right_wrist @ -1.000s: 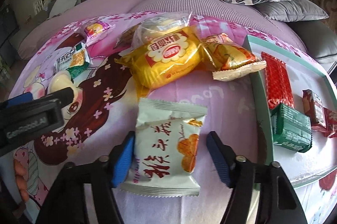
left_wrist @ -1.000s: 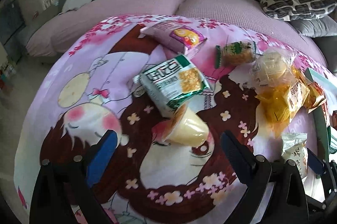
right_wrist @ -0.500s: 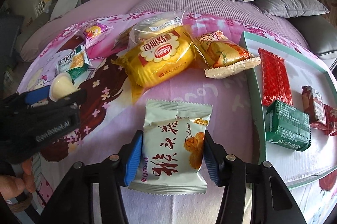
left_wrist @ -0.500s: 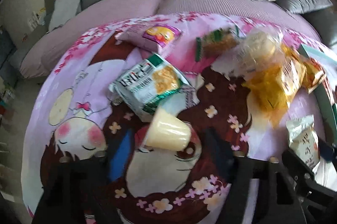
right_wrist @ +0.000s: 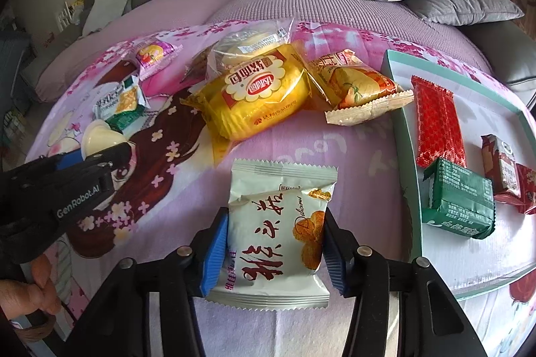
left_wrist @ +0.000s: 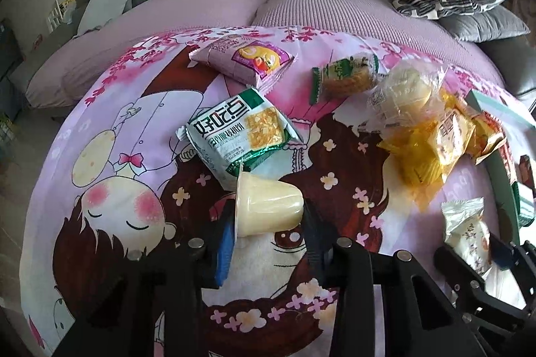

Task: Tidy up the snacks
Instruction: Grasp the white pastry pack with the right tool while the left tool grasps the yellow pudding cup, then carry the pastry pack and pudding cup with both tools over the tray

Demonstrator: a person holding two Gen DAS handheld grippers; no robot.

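Black left tool (left_wrist: 268,223) angles downward, clamped on the pudding cup (left_wrist: 268,209).

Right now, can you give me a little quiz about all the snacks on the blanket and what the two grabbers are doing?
1. What is the left gripper shut on?
2. True or false: the right gripper squeezes the white pastry packet.
3. How many snacks lie in the teal-rimmed tray: A two, B four, C seven?

Key
1. The pale yellow pudding cup, lying on its side on the cartoon blanket.
2. True.
3. B: the red wafer packet, the green packet, the brown-and-white packet and a red packet at the edge.
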